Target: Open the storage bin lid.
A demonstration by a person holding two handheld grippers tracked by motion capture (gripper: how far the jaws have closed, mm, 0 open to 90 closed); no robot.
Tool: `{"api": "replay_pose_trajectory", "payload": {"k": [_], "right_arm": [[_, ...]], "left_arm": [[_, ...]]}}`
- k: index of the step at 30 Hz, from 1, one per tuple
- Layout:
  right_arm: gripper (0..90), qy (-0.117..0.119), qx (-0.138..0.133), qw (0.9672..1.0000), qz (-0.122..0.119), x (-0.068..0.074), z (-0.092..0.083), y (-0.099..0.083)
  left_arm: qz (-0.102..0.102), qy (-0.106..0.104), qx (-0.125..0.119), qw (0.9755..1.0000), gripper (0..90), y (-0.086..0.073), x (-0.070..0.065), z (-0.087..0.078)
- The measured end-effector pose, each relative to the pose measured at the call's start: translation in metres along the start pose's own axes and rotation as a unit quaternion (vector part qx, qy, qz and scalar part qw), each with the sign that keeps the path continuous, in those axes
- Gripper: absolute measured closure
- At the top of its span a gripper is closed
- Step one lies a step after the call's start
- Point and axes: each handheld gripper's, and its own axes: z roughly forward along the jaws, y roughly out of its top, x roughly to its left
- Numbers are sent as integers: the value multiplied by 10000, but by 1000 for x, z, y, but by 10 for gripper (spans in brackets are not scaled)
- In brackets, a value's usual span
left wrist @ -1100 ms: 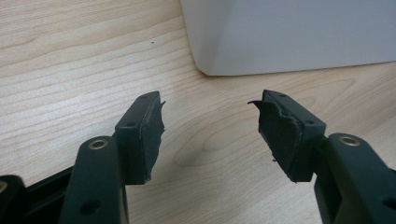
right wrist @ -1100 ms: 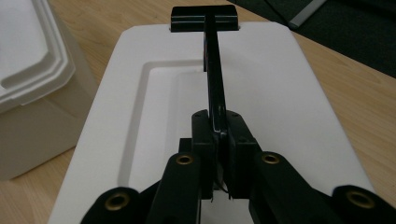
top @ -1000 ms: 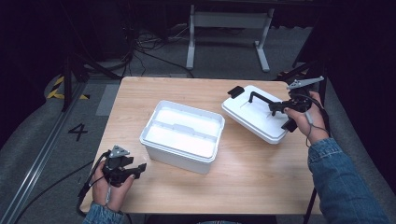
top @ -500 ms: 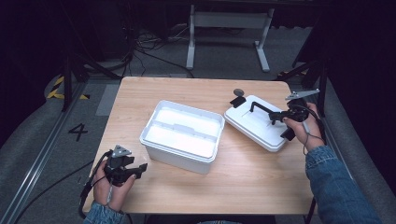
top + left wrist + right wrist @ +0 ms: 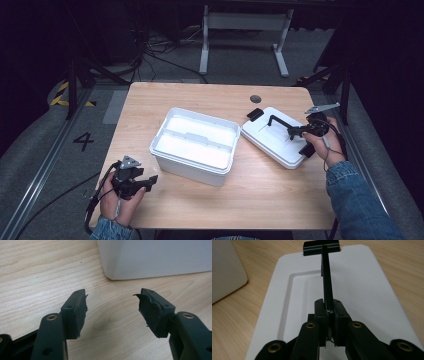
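An open white bin [image 5: 195,145] stands in the middle of the wooden table [image 5: 165,105]. To its right the white lid [image 5: 272,142] lies on the table, with a thin black handle [image 5: 277,121] raised over it. My right gripper [image 5: 292,131] is shut on that handle. In the right gripper view the handle [image 5: 327,277] runs from the right gripper [image 5: 329,317] across the lid [image 5: 362,290] to a black clip at its far edge. My left gripper [image 5: 150,181] sits at the front left, open and holding nothing. In its own view the left gripper [image 5: 111,307] points at the bin's lower corner [image 5: 155,257].
A small dark round hole [image 5: 255,98] marks the table behind the lid. A white metal frame [image 5: 240,30] stands on the floor beyond the far edge. The bin's corner [image 5: 224,270] is close to the lid's left side.
The right gripper has brought the lid down and toward the near side, from tilted and raised to lying on the table. The left gripper has stayed in place.
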Motion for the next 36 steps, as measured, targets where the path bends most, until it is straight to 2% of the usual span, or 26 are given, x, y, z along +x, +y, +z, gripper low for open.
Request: {"api": "replay_pose_trajectory", "payload": {"k": [3,9,10,14,18,21,24,27,29,36], "right_arm": [[846,79,54,9999,117,-4,2,-4],[844,122,138,9996,196,-7,6,-8],[842,146,169,9994,276,-8,8,-9],[836,94,324,9988,352,-10,13,-15],[824,122,263,9986,439,-11,13,-16],[723,138,147,9982,567,-9,10,-16],[700,72,34,9987,508,-7,6,-14],[665,101,-89,9984,547,-2,1,-11],[648,33,-177,9988,462,1,-4,-8],[609,100,-472,9987,171,27,-27,1]], "left_arm": [[-42,-5,13,10000,401,-1,0,0],[-65,-4,16,10000,401,-3,1,-1],[-65,5,22,10000,401,-3,0,-1],[-50,20,9,10000,401,-3,1,-1],[-50,16,46,10000,400,-3,1,-1],[-50,5,29,10000,399,-2,0,0],[-42,13,35,10000,399,-2,0,0],[-5,26,49,10000,399,-2,0,0],[-18,27,38,10000,399,-2,0,0],[-32,17,26,10000,398,-2,-1,0]]}}
